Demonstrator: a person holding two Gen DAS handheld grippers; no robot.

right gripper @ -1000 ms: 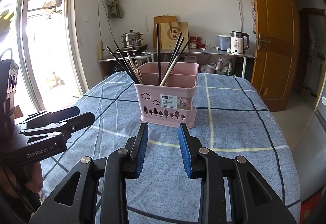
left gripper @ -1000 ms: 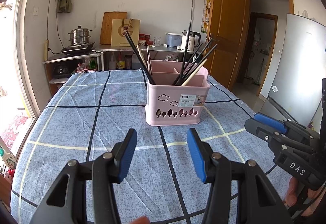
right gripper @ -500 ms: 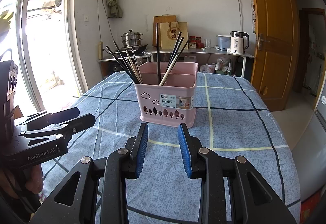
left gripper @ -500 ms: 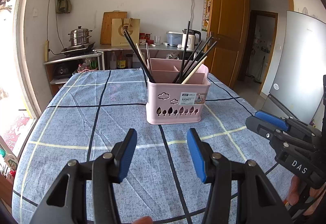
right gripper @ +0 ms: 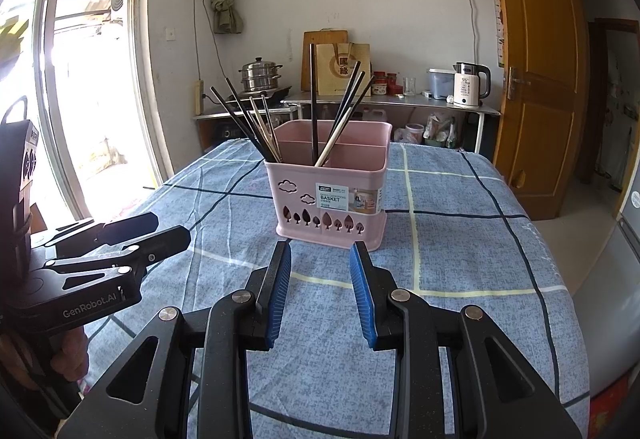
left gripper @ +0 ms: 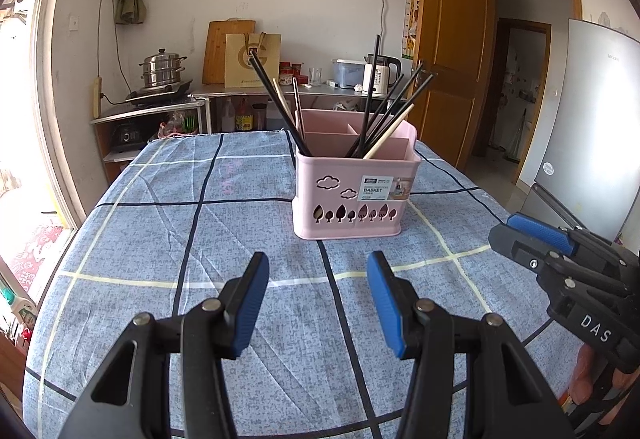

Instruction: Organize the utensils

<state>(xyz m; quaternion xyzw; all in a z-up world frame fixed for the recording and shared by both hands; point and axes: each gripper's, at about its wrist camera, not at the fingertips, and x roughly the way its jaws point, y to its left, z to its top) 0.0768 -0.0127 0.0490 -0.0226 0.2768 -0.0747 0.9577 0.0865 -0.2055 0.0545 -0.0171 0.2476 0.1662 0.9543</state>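
Table (left gripper: 132,239) under a blue checked cloth fills pretty much everything below and ahead of both grippers, with a fridge (left gripper: 592,127) off past the right one and a wooden door (right gripper: 536,91) further back on that side. Straight ahead of the left gripper (left gripper: 316,299), a bit to its right, sits the pink utensil basket (left gripper: 348,195); from the right gripper (right gripper: 320,287) it's dead ahead and close, nothing between the fingertips and the basket wall. Chopsticks (right gripper: 256,127) lean out of the basket's left compartment, another bunch (left gripper: 384,115) fans out of the one next to it, mostly black plus a couple of pale ones. Left gripper's jaws are spread wide, holding nothing. Right gripper's are parted too, somewhat narrower, also holding nothing. Way back there's a counter with a steamer pot (left gripper: 162,67) and a white kettle (right gripper: 468,85).
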